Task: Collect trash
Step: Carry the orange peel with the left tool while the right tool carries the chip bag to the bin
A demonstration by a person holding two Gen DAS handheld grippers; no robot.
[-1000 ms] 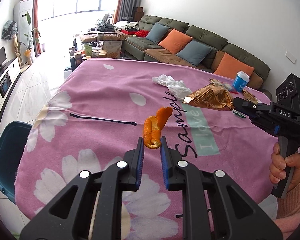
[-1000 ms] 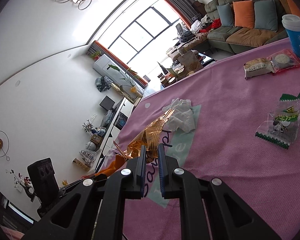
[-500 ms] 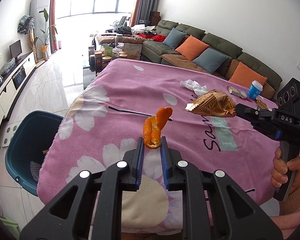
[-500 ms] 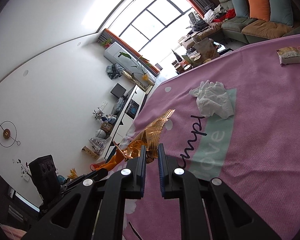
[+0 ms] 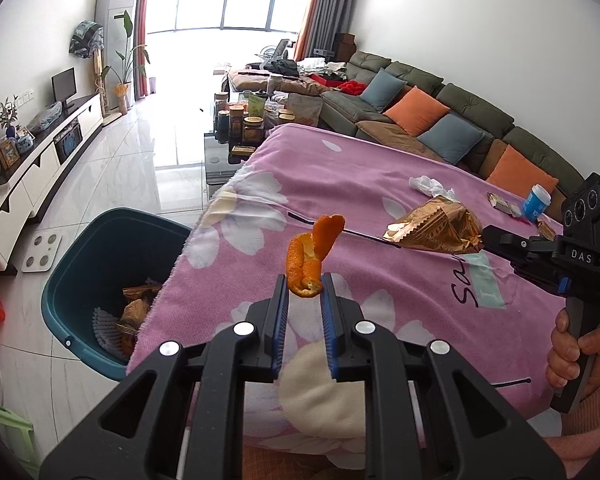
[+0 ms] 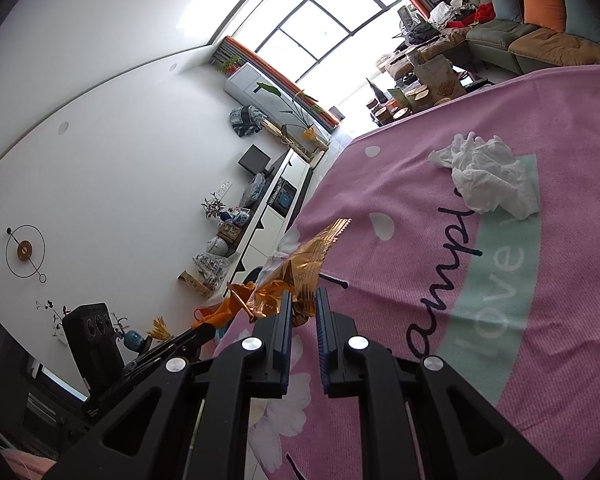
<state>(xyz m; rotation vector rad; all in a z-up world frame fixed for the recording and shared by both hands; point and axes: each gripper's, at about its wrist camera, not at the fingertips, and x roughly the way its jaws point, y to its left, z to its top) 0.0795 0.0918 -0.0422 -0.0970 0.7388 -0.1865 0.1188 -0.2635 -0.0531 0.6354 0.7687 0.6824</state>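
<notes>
My left gripper [image 5: 305, 284] is shut on a curled orange peel [image 5: 310, 258], held up over the near left part of the pink flowered table cover [image 5: 340, 184]. To its right, my right gripper [image 5: 485, 237] is shut on a crumpled gold foil wrapper [image 5: 436, 229], also lifted off the cloth. In the right wrist view the same wrapper [image 6: 306, 268] sticks out from my right gripper [image 6: 303, 300]. A teal trash bin [image 5: 96, 248] with wrappers inside stands on the floor left of the table. A crumpled white tissue [image 6: 488, 178] lies on the cloth.
A blue cup [image 5: 536, 202] and small snack packets [image 5: 500, 203] sit at the table's far right edge. Jars crowd a low coffee table [image 5: 240, 124] beyond. A green sofa [image 5: 440, 108] lines the right wall. A hand [image 5: 576, 354] grips the right tool's handle.
Both grippers have carried their loads leftward toward the table's left edge. The teal bin has come fully into the left wrist view, and the tissue has slid right in both views.
</notes>
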